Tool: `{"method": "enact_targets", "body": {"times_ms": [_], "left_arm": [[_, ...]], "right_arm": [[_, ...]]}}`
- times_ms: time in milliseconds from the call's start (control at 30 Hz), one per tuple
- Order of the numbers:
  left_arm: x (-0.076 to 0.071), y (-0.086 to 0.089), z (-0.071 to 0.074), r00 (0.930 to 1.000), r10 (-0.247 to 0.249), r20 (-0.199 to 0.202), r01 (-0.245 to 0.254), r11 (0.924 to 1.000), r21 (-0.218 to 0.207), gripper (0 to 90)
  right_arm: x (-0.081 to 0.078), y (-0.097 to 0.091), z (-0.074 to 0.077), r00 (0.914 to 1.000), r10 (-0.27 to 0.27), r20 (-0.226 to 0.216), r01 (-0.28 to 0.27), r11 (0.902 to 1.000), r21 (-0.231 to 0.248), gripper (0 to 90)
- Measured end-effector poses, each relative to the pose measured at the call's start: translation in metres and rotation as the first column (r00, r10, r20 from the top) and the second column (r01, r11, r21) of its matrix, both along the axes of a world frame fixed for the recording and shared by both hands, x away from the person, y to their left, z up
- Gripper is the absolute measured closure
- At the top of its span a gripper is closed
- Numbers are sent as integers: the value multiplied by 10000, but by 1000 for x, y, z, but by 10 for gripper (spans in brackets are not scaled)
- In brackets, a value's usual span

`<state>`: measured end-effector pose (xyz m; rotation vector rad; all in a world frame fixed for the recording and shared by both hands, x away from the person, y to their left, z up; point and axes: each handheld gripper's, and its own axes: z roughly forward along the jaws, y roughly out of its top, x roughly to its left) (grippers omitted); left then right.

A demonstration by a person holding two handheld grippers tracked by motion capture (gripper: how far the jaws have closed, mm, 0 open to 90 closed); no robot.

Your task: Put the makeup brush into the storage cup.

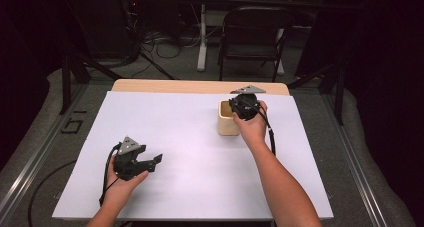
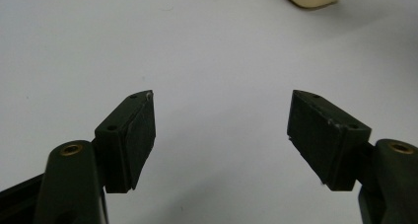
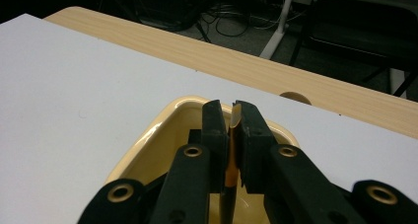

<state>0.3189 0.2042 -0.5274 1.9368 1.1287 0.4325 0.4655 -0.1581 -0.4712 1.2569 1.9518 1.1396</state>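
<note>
The right tool [image 3: 230,116] is clamped on a thin yellow-orange strip [image 3: 230,160], poised over the cream cup [image 1: 227,123] right of centre in the high view. Lowering it straight inside before letting go seems wisest. The left tool [image 1: 150,163] rests open on the bench [image 1: 190,187].

a dark room: grey carpet floor [image 1: 175,67], a black folding chair [image 1: 252,34] beyond the table, loose cables [image 1: 160,44] (tangled).

A glossy, smooth cream plastic cup [image 3: 148,145] stands on matt white paper-like sheeting [image 1: 190,162] over a pale wood-grain worktop [image 3: 276,73], while the matt black fingers [image 2: 133,135] carry brass-coloured metal rivets.
</note>
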Motion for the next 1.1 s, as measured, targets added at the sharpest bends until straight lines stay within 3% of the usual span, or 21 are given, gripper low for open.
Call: {"method": "enact_targets", "body": {"times_ms": [133,367,633,1100], "left_arm": [[0,0,0,10000,6,1,-6,10000,-3,270],[0,0,0,10000,4,1,-4,10000,-1,271],[0,-1,-1,10000,-7,-10,7,10000,23,271],[0,-1,-1,10000,-24,-16,24,10000,57,271]], "right_arm": [[-1,0,-1,10000,-6,-31,6,10000,-59,825],[-4,-3,5,9994,-244,233,243,9997,61,558],[-6,-8,9,9995,-307,116,303,9990,320,424],[-12,-8,15,9999,-116,4,116,9998,171,358]]}}
